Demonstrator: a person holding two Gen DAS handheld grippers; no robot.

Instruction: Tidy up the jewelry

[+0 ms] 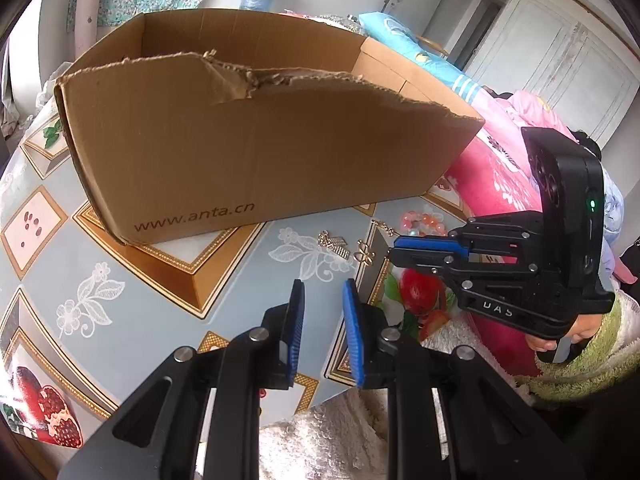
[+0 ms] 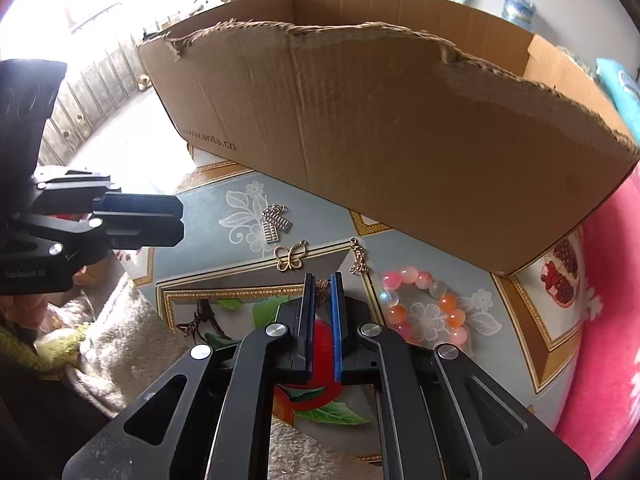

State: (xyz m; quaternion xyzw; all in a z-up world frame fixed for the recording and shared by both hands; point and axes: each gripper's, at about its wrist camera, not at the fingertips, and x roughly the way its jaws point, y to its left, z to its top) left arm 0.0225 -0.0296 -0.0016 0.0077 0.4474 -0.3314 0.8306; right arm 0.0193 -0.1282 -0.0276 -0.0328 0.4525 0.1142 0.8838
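The right gripper (image 2: 322, 286) has its jaws brought together on a small bronze-coloured butterfly charm (image 2: 321, 291), which sits pinched between the two pads at the very tips, low over the table (image 2: 192, 216) with its patterned blue and gold oilcloth. No earlier view is supplied, so only the present clamp is stated; whether the charm has left the table surface cannot be told from this angle. The remaining pieces lie just beyond the jaw tips, between the jaws and the near wall of the large open brown cardboard box (image 2: 380, 128): a gold wire butterfly pendant (image 2: 291, 257), a silver abacus-shaped charm (image 2: 276, 222) further towards the box, a short gold chain piece (image 2: 357, 258) to the right, and a pink, orange and white bead bracelet (image 2: 424, 312) well to the right of the jaws. The left gripper (image 1: 320, 292) hangs with its jaws apart and nothing between them, further from the box and to the left of the pieces. The controlling relation is that the box lies straight ahead of the right jaws and its torn rim stands above them, so the held charm probably must be raised over that wall; the right hand is the nearer one.
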